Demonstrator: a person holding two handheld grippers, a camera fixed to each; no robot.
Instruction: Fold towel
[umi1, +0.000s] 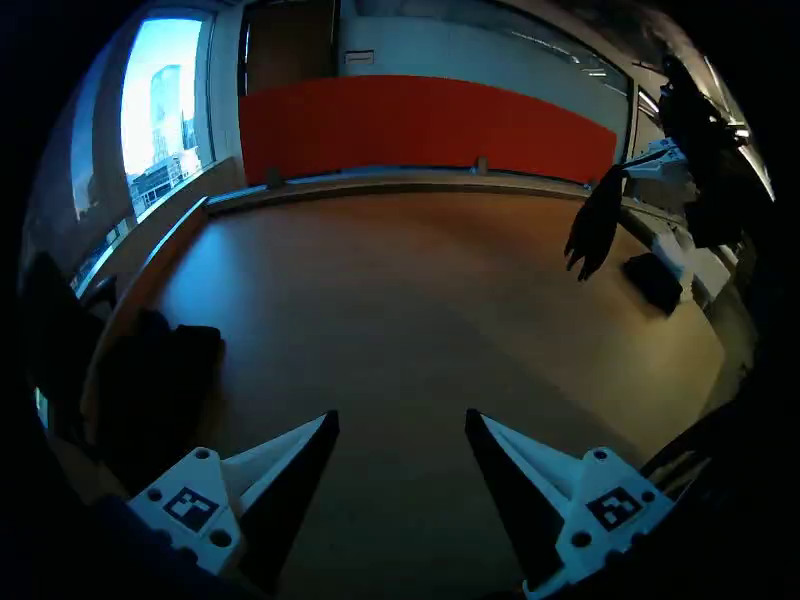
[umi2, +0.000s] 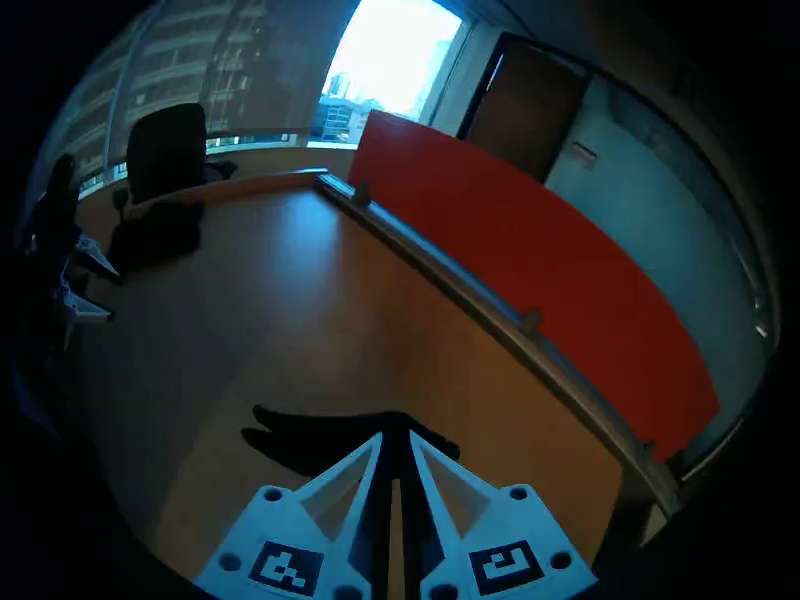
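The towel (umi2: 290, 435) is being dangled from a thin pinch in the clamped right gripper (umi2: 396, 438), the left gripper (umi1: 400, 425) being held apart, so slipping is being risked.

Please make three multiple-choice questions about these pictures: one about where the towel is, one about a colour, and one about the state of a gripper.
1. Where is the dark towel?
A. Folded in a basket
B. Hanging from the right gripper
C. On the floor

2. What colour is the partition along the far edge of the table?
A. Red
B. Green
C. Yellow

3. How is the left gripper?
A. Open, holding nothing
B. Shut on the towel
C. Shut on a cup

Answers:
1 B: the cloth dangles from its closed fingers above the table.
2 A: the panel is plainly red.
3 A: its fingers stand wide apart, with bare wood between them.
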